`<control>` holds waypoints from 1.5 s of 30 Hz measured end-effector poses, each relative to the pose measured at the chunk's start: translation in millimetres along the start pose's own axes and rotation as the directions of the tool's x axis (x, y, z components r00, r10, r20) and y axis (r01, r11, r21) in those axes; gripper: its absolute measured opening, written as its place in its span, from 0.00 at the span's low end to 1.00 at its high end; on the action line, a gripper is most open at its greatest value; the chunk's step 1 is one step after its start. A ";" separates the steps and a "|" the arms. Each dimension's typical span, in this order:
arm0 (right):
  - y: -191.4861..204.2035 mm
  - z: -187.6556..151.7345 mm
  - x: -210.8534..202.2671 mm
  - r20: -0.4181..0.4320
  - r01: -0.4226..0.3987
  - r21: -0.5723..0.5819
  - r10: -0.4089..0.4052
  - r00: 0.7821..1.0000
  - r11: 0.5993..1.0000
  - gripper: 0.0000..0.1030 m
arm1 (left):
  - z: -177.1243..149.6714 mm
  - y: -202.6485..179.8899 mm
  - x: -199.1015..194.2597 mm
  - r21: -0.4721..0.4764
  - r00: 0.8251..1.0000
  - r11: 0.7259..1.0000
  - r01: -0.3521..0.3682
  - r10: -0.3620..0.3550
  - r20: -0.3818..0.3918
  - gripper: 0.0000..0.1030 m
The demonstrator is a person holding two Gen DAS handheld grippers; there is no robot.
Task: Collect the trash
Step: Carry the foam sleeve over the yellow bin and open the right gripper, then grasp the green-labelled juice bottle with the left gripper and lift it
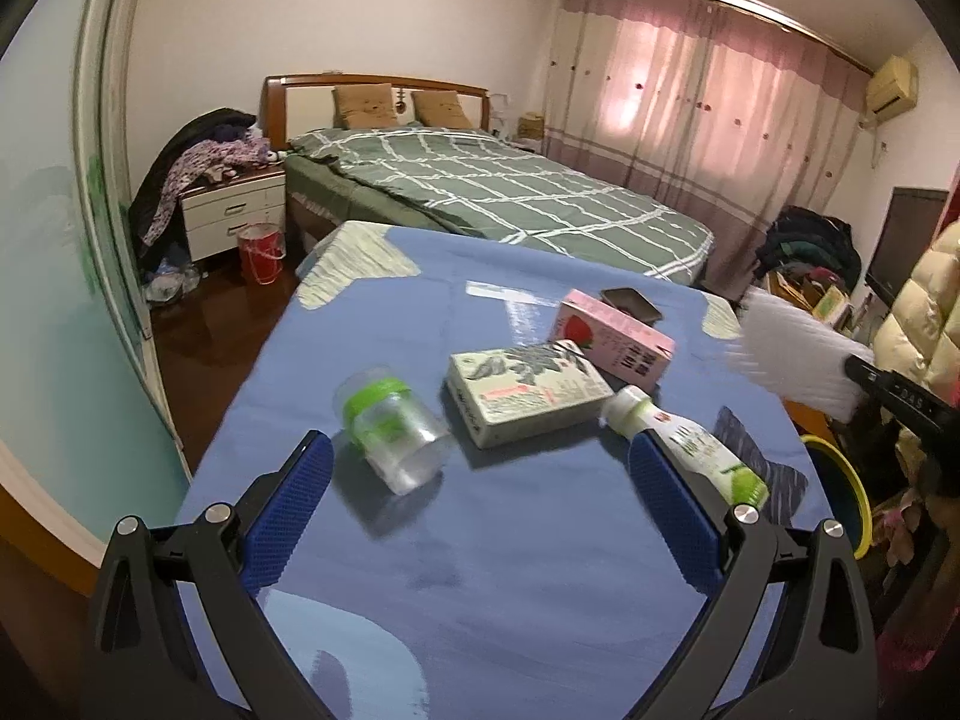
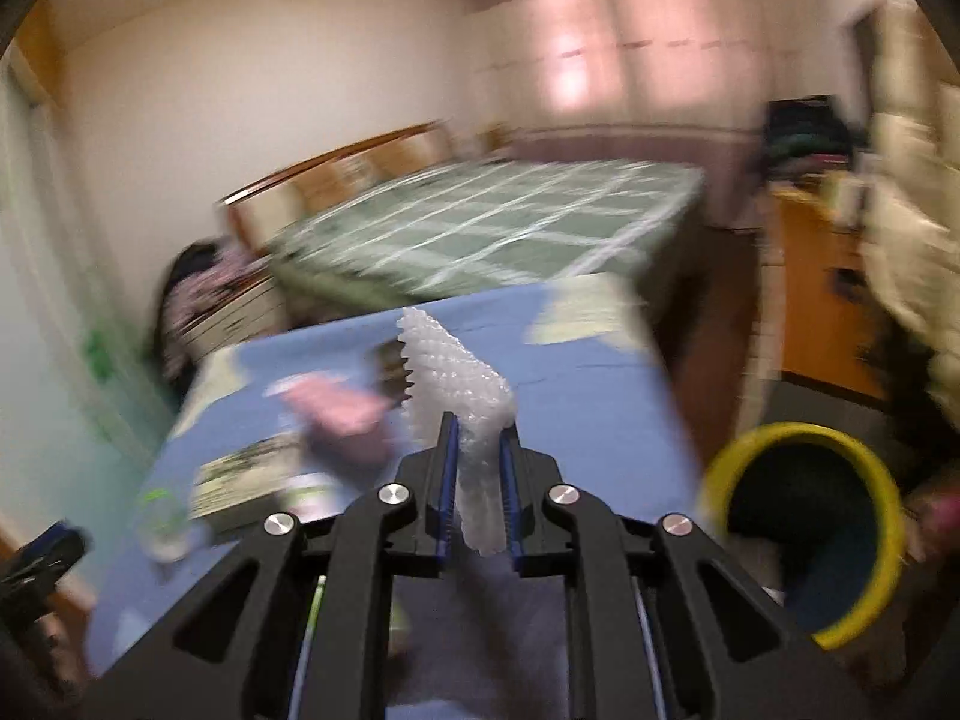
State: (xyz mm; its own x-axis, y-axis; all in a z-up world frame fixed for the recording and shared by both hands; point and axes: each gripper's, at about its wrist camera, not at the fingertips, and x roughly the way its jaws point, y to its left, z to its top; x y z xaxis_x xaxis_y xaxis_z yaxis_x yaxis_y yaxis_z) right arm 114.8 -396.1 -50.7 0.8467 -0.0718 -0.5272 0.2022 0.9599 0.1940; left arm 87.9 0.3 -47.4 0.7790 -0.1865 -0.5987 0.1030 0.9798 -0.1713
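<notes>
My right gripper (image 2: 480, 438) is shut on a sheet of white bubble wrap (image 2: 456, 378) and holds it above the blue table's right side; the same sheet shows in the left wrist view (image 1: 792, 354). A bin with a yellow rim (image 2: 804, 534) stands beside the table, right of that gripper. My left gripper (image 1: 480, 462) is open and empty above the table (image 1: 480, 570). In front of it lie a clear jar with a green band (image 1: 390, 426), a grey-green carton (image 1: 528, 390), a pink carton (image 1: 612, 336) and a white bottle (image 1: 684, 444) by the right finger.
A dark small object (image 1: 630, 303) lies behind the pink carton. A bed with a green plaid cover (image 1: 492, 192) stands past the table. A nightstand (image 1: 234, 216) and red bucket (image 1: 261, 252) are at the far left. Clutter and a yellow jacket (image 1: 924, 324) are at right.
</notes>
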 end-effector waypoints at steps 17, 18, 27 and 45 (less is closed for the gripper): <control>-163.1 -69.5 4.1 -0.071 0.415 0.290 -0.413 0.908 0.863 0.13 | -19.7 -91.4 32.1 0.156 0.992 0.983 0.099 -0.085 -0.092 0.94; -168.4 -69.9 4.2 -0.082 0.413 0.304 -0.408 0.909 0.859 0.14 | -21.2 -98.1 35.6 0.165 0.991 0.981 0.105 -0.090 -0.100 0.94; -173.7 -68.1 2.4 -0.072 0.450 0.324 -0.452 0.889 0.832 0.43 | -28.5 -124.1 53.8 0.199 0.983 0.968 0.150 -0.124 -0.138 0.94; -169.6 -67.2 5.5 -0.076 0.432 0.316 -0.431 0.899 0.845 0.49 | -44.6 -174.4 114.4 0.257 0.981 0.960 0.116 -0.069 -0.183 0.94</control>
State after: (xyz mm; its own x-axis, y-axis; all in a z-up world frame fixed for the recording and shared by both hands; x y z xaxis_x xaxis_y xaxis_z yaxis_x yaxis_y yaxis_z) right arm 52.1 -541.1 -142.1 0.6367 -0.4580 -0.6204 0.6921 0.6942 0.1978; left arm 131.5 -195.1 -120.9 0.6437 -0.2641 -0.7183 0.3477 0.9370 -0.0329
